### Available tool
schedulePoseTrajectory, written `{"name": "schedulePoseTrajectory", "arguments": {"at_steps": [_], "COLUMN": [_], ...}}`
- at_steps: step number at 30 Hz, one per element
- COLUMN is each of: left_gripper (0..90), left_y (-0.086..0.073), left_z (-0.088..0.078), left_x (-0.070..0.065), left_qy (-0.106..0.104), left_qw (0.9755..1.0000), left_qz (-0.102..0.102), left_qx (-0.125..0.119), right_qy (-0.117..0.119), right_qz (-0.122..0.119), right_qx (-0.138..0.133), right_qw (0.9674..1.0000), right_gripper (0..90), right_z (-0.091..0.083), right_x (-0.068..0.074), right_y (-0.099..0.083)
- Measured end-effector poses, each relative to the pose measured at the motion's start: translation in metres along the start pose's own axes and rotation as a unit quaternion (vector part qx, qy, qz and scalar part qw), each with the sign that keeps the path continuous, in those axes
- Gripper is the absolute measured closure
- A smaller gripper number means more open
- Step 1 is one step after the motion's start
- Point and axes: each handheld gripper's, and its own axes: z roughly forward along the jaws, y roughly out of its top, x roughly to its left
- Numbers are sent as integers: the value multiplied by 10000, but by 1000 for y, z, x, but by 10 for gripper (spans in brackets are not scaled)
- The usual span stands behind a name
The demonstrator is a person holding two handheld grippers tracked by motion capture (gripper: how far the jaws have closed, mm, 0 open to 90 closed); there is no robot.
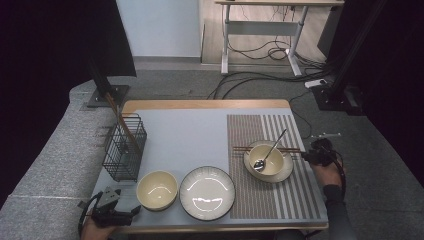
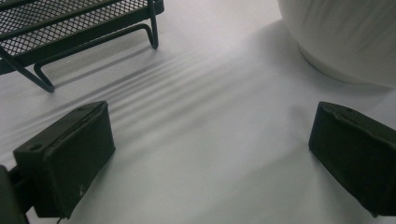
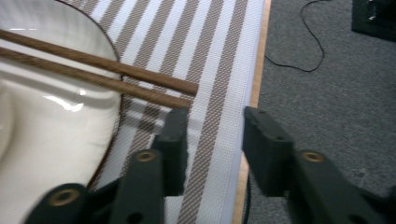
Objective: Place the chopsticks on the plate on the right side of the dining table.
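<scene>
High view: the worktop [image 1: 200, 135] carries a black wire mesh basket [image 1: 123, 147] at its left with wooden sticks standing in it, an empty cream bowl [image 1: 157, 190], a glossy plate [image 1: 207, 192], and a striped placemat [image 1: 265, 165]. On the placemat sits a second cream bowl [image 1: 267, 161] on a saucer, with a metal spoon [image 1: 269, 151] in it and brown chopsticks [image 1: 245, 148] laid across its rim. The left claw [image 1: 131, 212] rests near the front left corner, just beside the empty bowl, its jaws spread wide with nothing between. The right claw [image 3: 215, 140] sits at the placemat's right edge, jaws apart and empty, just short of the chopstick tips.
</scene>
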Motion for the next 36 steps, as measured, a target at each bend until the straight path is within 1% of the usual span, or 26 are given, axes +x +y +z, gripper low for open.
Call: {"name": "schedulePoseTrajectory", "arguments": {"at_steps": [1, 3, 6, 8, 10, 11, 13, 14, 18, 21, 22, 23, 24, 25, 30, 32, 34, 36], "left_gripper": [0, 0, 0, 0, 0, 0, 0, 0, 0, 0, 0, 0, 0, 0, 0, 0, 0, 0], "left_y": [0, 0, 0, 0, 0, 0, 0, 0, 0, 0, 0, 0, 0, 0, 0, 0, 0, 0], "left_z": [0, 0, 0, 0, 0, 0, 0, 0, 0, 0, 0, 0, 0, 0, 0, 0, 0, 0], "left_x": [0, 0, 0, 0, 0, 0, 0, 0, 0, 0, 0, 0, 0, 0, 0, 0, 0, 0], "left_qy": [-3, -3, -3, 0, 0, 1, 0, 1, 0, 0, 0, 1, 1, 0, 0, 1, 3, 1], "left_qw": [10000, 10000, 10000, 10000, 10000, 10000, 10000, 10000, 10000, 10000, 10000, 10000, 10000, 10000, 10000, 10000, 10000, 10000], "left_qz": [2, 1, 1, 2, 2, 2, 2, 2, 7, 7, 7, 8, 8, 9, 9, 9, 7, 8], "left_qx": [3, 4, 2, 0, 0, 0, 0, -1, 1, -1, -1, -1, -1, -1, -1, -2, -3, -4], "right_qy": [44, 71, 113, 223, 255, 322, 348, 363, 509, 663, 663, 766, 766, 846, 970, 1007, 1098, 1064], "right_qz": [35, 2, -11, -39, -75, -139, -246, -289, -392, -450, -450, -501, -501, -531, -553, -595, -641, -703], "right_qx": [17, 16, -48, -116, -129, -183, -182, -222, -286, -311, -311, -331, -331, -314, -241, -186, -54, -6], "right_qw": [10000, 10000, 9999, 9997, 9996, 9992, 9989, 9987, 9975, 9963, 9963, 9953, 9953, 9945, 9935, 9930, 9919, 9918], "right_gripper": [564, 515, 479, 459, 445, 431, 411, 410, 393, 388, 388, 382, 382, 382, 414, 446, 506, 569], "right_z": [-2, -6, -12, -18, -21, -27, -31, -34, -42, -47, -47, -48, -48, -48, -41, -36, -30, -25], "right_x": [1, 2, 7, 11, 13, 18, 23, 25, 36, 46, 46, 52, 52, 57, 67, 71, 75, 78], "right_y": [-1, -2, -3, -3, -3, -2, -1, 0, 4, 9, 9, 12, 12, 14, 20, 21, 21, 22]}}
